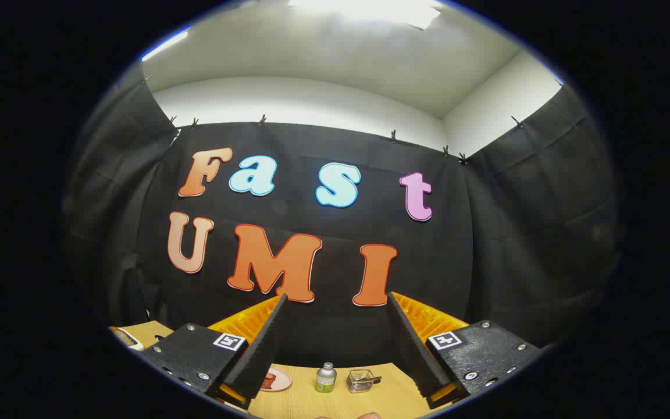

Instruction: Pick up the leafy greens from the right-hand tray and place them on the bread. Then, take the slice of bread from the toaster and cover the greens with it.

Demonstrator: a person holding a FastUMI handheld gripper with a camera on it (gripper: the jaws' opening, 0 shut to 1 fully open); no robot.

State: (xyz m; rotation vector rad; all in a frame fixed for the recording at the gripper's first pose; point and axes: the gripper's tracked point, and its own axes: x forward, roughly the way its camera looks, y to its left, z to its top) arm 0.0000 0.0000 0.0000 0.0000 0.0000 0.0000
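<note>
Two black fingers (265,349) of the gripper (335,302) stand wide apart w/ nothing between them, raised high and aimed at the black cloth wall (515,244) rather than down at the work. Largest in sight is that wall, pinned up w/ small clips along its top edge; above it a white wall and ceiling (335,58) w/ a bright light overhead. Next, the light wood table (312,401), seen low between the fingers and again past the left finger's outer side. Orange finger backs show behind the black pads, and each finger mount carries a square marker tag. On the table, just inside the left finger, a small pink plate (278,381) w/ something reddish-brown on it, partly hidden by the finger; can't tell what it is or which way it lies. Right of it, well apart from the plate, a small bottle (325,378), upright, silver cap, green label. Just beside the bottle, a small clear container (361,381) w/ a dark item lying across it.
</note>
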